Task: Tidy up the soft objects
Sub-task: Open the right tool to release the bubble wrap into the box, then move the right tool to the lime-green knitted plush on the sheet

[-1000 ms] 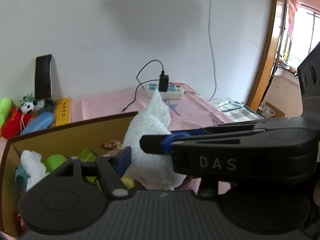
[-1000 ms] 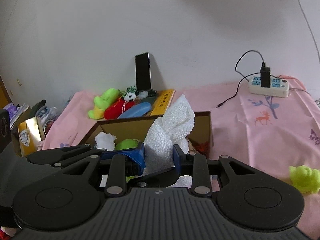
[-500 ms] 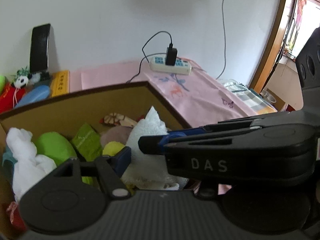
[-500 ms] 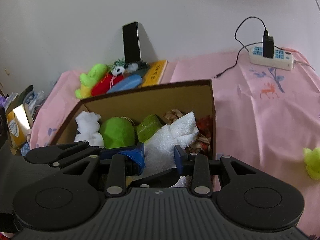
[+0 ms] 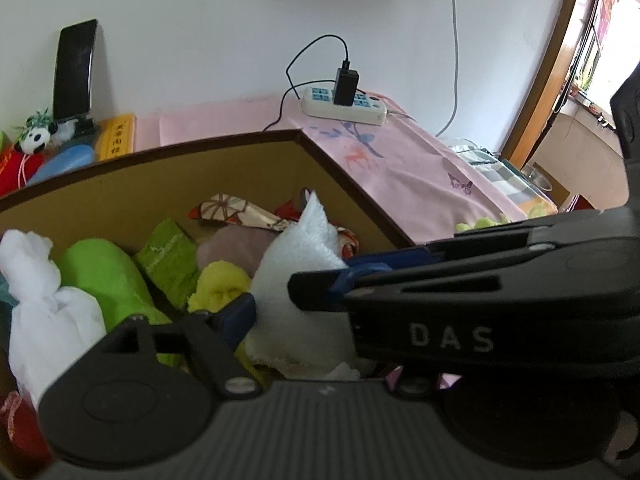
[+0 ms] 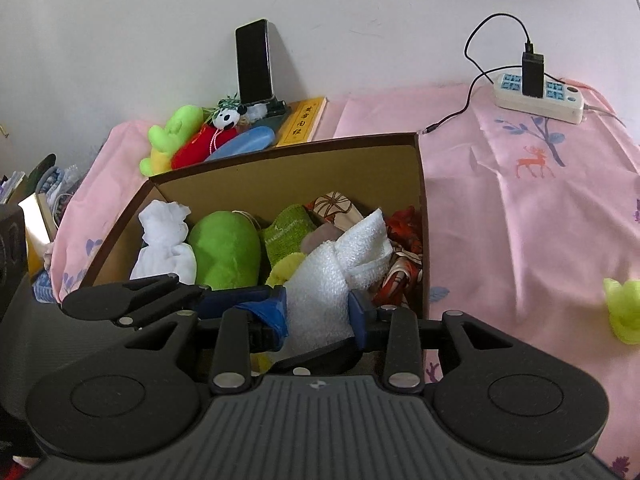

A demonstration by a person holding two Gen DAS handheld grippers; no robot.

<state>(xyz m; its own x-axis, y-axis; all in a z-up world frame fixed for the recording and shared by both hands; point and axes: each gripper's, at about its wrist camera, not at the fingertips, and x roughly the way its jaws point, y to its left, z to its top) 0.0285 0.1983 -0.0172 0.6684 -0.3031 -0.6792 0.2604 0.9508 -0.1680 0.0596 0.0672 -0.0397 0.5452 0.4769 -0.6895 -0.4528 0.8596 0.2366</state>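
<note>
A white bubble-wrap bundle (image 5: 296,264) (image 6: 320,292) sits low inside the brown cardboard box (image 5: 160,156) (image 6: 320,146), on top of the soft things there. My right gripper (image 6: 318,314) has the bundle between its blue pads, which still touch it while the jaws are opening. My left gripper (image 5: 292,320) is also on the bundle, jaws opening; its left pad touches the wrap, and its other finger is hidden behind the right gripper's black body (image 5: 440,300). In the right wrist view, the left gripper's finger (image 6: 132,300) reaches in from the left.
In the box lie a green plush (image 6: 224,252), a white cloth pouch (image 6: 160,240), a green towel (image 6: 286,236) and patterned cloth. Behind it are plush toys (image 6: 172,132), a phone (image 6: 254,64) and a power strip (image 6: 536,96). A yellow-green toy (image 6: 624,308) lies on the pink cloth.
Both grippers sank with the bundle, from above the box rim down among the things inside. Both views tilted downward. The bundle's top slumped and spread.
</note>
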